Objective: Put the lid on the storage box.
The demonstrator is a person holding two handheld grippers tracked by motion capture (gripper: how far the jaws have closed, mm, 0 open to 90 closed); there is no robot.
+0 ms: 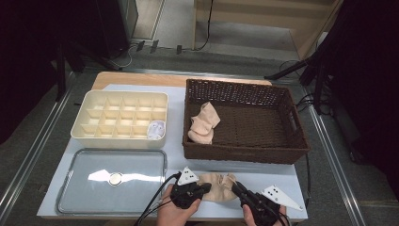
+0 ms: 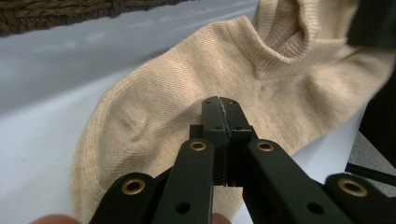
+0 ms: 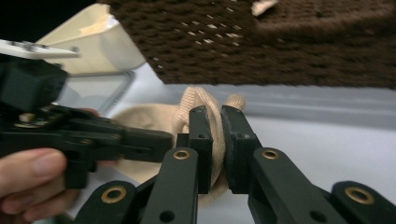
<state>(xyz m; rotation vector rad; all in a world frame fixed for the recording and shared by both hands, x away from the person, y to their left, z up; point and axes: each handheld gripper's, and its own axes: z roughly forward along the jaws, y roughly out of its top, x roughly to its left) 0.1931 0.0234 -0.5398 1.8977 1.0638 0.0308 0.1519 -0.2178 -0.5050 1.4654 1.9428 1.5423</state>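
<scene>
Clamped beige sock (image 1: 217,186) at both ends on near bench (image 1: 282,181): left hand-held gripper (image 1: 203,188) on toe, right hand-held gripper (image 1: 235,187) on cuff, likely for folding.

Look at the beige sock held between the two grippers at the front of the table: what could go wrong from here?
1. The left gripper pinches only the edge of the sock, so the thin knit may slip free.
2. The right gripper grips the cuff; pulling the two apart could stretch it.
3. The basket stands just behind, so a lifted sock might snag on its woven wall.
</scene>
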